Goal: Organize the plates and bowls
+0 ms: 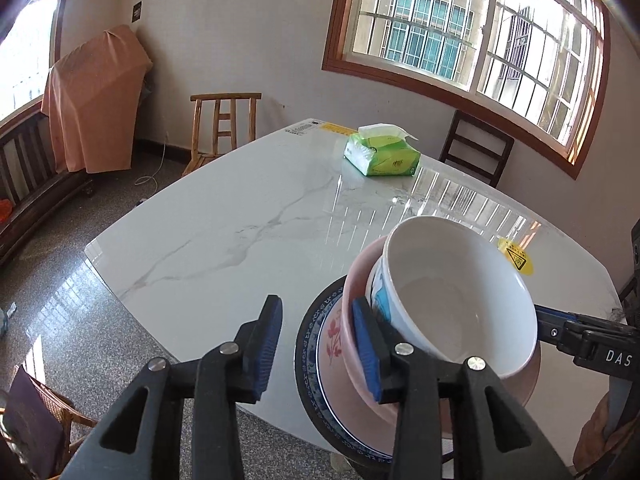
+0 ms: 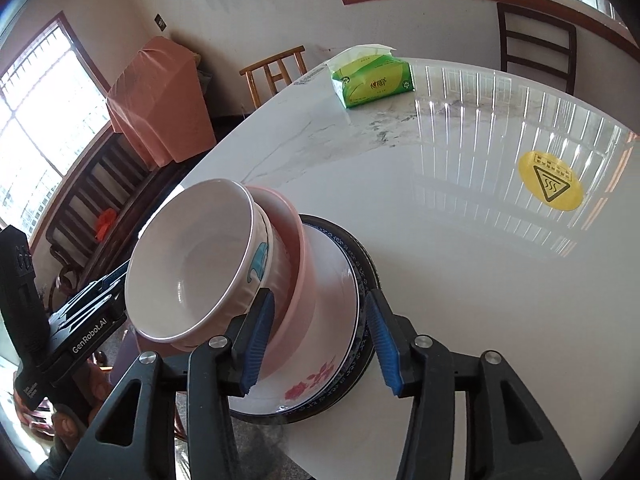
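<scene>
Four dishes sit nested in one stack at the near edge of the marble table [image 1: 224, 216], and every place below is given from that stack. Farthest to its left, off the table, stands the furniture draped in an orange cloth [image 1: 94, 100], with a wooden chair [image 1: 222, 128] closer in. Your left gripper [image 1: 318, 344] comes at the stack from the stack's left side; its jaws stand apart, the left finger over bare marble and the right finger's blue pad [image 1: 366, 344] against the outside of the pink bowl [image 1: 352, 280], clamped on nothing. In the stack itself, the dark blue-patterned plate [image 2: 360, 264] lies on the table at the bottom, the white plate with red flowers [image 2: 320, 376] lies in it, the pink bowl sits on that, and the white bowl [image 2: 192, 264] with a blue mark on its side rests inside the pink one, tilted. Your right gripper [image 2: 318, 344] meets the stack from its right side, jaws also apart and straddling the plates' near rims, gripping nothing. Beyond the stack, well apart, lies a green tissue pack [image 2: 374, 76]. To the stack's right, a yellow warning sticker [image 2: 550, 186] is stuck on the marble.
</scene>
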A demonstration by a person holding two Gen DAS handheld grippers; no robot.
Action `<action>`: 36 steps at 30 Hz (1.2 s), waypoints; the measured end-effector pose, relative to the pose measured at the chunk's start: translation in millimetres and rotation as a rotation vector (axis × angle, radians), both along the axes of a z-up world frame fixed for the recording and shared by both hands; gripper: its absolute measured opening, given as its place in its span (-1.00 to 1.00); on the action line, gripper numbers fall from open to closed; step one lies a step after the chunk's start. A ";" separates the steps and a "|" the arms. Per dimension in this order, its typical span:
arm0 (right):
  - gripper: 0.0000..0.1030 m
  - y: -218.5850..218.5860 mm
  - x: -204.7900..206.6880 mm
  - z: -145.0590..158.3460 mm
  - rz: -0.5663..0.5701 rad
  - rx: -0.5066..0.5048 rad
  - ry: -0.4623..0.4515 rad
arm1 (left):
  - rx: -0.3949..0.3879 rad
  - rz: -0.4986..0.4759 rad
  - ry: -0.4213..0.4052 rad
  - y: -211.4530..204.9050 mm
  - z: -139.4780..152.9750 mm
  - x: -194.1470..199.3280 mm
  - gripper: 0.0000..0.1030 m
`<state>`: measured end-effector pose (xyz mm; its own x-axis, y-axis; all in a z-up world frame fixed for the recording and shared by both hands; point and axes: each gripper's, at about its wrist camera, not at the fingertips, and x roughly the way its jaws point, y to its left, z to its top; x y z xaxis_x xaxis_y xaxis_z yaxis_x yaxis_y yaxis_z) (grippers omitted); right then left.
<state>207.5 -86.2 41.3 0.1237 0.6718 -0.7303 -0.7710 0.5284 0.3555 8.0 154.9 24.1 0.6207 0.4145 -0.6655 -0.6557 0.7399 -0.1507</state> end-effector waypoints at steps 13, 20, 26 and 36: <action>0.19 -27.3 -30.1 3.7 -0.033 0.137 -0.070 | 0.132 0.046 -0.062 -16.0 -3.6 -12.8 -0.10; 0.49 -38.7 -45.8 -2.5 -0.033 0.184 -0.079 | 0.223 0.091 -0.064 -33.5 -2.0 -25.3 0.05; 0.50 -50.9 -55.3 -5.0 -0.034 0.217 -0.079 | 0.244 0.117 -0.068 -47.2 0.2 -43.3 0.06; 0.58 -82.8 -77.1 -2.6 -0.058 0.273 -0.117 | 0.326 0.117 -0.135 -97.3 21.7 -64.1 0.07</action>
